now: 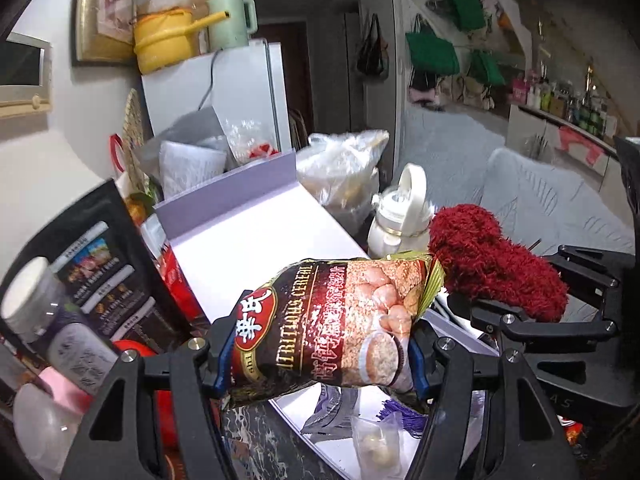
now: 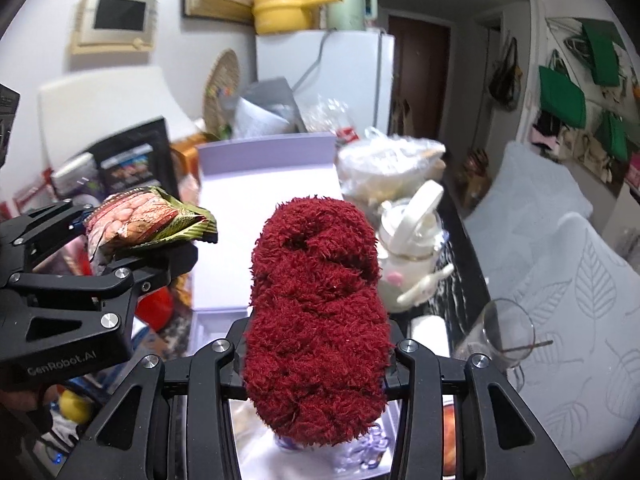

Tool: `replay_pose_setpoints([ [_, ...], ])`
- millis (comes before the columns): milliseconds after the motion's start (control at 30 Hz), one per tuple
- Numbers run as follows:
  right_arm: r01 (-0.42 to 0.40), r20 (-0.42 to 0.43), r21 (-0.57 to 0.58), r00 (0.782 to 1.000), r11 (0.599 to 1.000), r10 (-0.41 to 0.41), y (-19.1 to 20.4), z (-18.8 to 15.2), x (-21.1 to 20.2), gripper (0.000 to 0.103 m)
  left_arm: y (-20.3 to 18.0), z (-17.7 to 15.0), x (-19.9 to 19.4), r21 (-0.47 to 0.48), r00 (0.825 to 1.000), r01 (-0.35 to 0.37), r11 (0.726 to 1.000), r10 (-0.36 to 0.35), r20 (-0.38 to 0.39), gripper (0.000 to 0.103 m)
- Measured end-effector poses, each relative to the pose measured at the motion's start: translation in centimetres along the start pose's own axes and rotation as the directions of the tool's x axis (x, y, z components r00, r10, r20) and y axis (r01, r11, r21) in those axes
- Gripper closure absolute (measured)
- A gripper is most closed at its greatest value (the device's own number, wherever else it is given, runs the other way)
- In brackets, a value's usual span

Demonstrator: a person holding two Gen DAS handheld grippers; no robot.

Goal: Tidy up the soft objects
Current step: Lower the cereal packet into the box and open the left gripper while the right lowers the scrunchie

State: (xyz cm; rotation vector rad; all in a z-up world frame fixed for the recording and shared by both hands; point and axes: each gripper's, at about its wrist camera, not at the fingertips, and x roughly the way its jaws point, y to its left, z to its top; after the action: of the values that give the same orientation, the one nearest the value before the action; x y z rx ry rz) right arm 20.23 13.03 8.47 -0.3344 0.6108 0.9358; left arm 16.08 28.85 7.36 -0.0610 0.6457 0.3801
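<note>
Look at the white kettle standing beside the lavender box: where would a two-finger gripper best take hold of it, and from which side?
Probably the looped handle on top of the white kettle, taken from above. The handle arches up clear of the round body, thin enough for two fingers, while the body looks too wide and smooth. Both grippers are busy: the left gripper holds the cereal bag, the right gripper the red fluffy bundle.

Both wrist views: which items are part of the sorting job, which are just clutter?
In the job:
cereal packet in the left gripper
red fuzzy bundle in the right gripper
open lilac box

Just lying about:
white kettle
glass
yellow pot
</note>
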Motion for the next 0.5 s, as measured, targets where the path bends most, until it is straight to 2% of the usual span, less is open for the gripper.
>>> replay_pose_setpoints([
  [200, 0.034, -0.084, 0.031, 0.996, 0.999, -0.031, -1.2, -0.9, 3.5, 0.062, -1.2, -0.9, 3.7, 0.04, 0.995, -0.01, 0.999, 0.013, -0.095, 0.039],
  [500, 0.06, -0.196, 0.061, 0.979, 0.996, -0.047, -2.9, -4.0, 7.1, 0.062, -2.7, -3.5, 6.5, 0.047, 0.976, 0.029, 0.998, -0.019, -0.216, 0.039],
])
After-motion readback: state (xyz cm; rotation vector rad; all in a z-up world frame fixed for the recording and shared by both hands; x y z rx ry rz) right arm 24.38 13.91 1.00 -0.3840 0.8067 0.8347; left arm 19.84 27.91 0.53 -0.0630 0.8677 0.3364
